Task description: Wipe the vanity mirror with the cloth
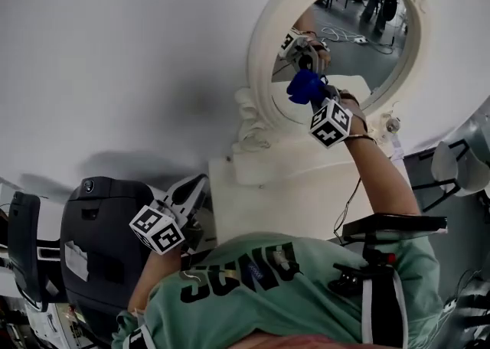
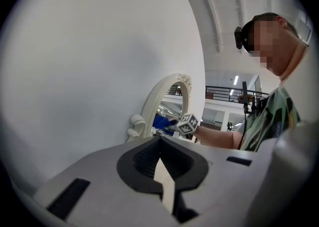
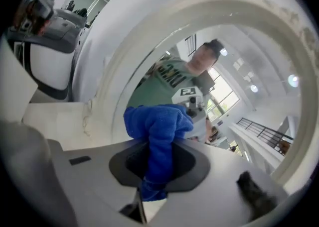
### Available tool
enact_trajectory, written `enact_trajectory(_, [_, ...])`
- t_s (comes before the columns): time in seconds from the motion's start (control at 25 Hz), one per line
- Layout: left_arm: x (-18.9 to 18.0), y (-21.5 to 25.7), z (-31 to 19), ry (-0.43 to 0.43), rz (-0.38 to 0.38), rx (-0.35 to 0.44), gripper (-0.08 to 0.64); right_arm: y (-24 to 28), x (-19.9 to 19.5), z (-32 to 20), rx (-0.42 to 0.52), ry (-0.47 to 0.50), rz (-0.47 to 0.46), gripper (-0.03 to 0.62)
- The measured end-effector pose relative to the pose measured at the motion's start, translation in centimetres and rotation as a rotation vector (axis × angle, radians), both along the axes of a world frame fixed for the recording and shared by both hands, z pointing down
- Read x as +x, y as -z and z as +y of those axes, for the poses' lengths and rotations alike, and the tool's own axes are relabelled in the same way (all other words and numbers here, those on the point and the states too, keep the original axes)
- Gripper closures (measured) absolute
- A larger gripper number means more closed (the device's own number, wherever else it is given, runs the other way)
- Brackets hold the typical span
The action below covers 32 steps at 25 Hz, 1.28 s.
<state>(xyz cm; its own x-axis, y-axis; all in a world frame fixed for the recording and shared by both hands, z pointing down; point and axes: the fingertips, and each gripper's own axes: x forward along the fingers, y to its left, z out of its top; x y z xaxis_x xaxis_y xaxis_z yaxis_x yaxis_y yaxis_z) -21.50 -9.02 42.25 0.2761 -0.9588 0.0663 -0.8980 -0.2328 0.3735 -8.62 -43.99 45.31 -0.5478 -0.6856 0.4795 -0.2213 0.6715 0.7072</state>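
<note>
An oval vanity mirror (image 1: 360, 34) in an ornate white frame (image 1: 264, 41) stands against the wall; it also shows in the left gripper view as the mirror (image 2: 172, 102) and fills the right gripper view as the mirror (image 3: 214, 86). My right gripper (image 1: 312, 91) is shut on a blue cloth (image 1: 305, 86), which is pressed to the glass at its lower left. The cloth (image 3: 158, 136) bunches out between the jaws. My left gripper (image 1: 187, 194) hangs low beside my body, away from the mirror, shut with nothing in it.
The mirror stands on a white cabinet top (image 1: 298, 202). A black chair (image 1: 99, 240) is at the lower left. A white chair (image 1: 459, 164) stands at the right edge. The grey wall (image 1: 115, 57) fills the left half.
</note>
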Motion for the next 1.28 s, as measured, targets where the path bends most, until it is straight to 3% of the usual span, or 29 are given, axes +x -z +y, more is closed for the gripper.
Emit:
enact_trajectory(0.2, [-0.9,1.8,-0.4,0.014,-0.007,0.082,0.560,21.7,0.4,-0.4,0.265,-0.016,-0.236,0.518])
enact_trajectory(0.4, [-1.6,2.0,1.2,0.026,0.006,0.093,0.560,30.9,0.8,-0.1,0.355,-0.077,-0.350,0.512])
enact_trajectory(0.6, [-2.7,1.4,2.2,0.055,0.028,0.097,0.560,31.2,0.1,-0.4,0.282,-0.022,-0.448,0.505])
enact_trajectory(0.92, [-3.3,1.3,2.8,0.070,0.033,0.099,0.560,30.6,-0.3,-0.9,-0.034,0.060,-0.539,0.445])
enact_trajectory(1.28, [-2.8,1.6,2.4,0.054,0.024,0.100,0.560,30.8,-0.2,-0.5,-0.178,0.161,-0.694,0.442])
